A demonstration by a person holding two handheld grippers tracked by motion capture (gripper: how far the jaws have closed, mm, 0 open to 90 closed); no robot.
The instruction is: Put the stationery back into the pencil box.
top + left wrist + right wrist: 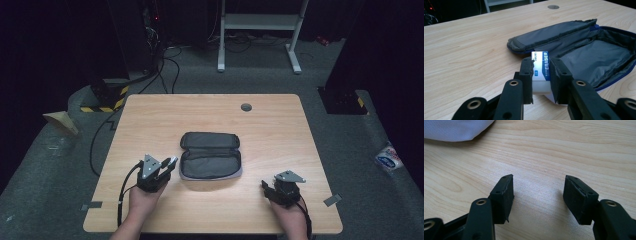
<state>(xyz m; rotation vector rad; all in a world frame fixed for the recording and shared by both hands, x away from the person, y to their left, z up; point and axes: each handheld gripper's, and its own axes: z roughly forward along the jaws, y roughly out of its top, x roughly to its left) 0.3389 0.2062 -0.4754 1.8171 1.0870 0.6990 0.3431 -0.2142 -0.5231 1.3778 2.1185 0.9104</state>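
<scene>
A dark grey pencil case [210, 155] lies unzipped and spread flat at the middle of the wooden table [150, 115]. In the left gripper view its grey lining [596, 60] and blue zip edge face me. My left gripper [541, 62] is shut on a white eraser [540, 68] with a blue printed sleeve, held just short of the case's near left edge. In the high view this gripper [171, 161] points toward the case from the left. My right gripper [537, 185] stands open over bare wood, with nothing between its jaws, at the table's front right [263, 185].
A round grey cable port [246, 107] sits in the table near its far edge. A corner of the case's pale outer fabric [454, 130] lies beyond the right gripper. Beyond the table stand a white desk frame [260, 30] and cables on the carpet.
</scene>
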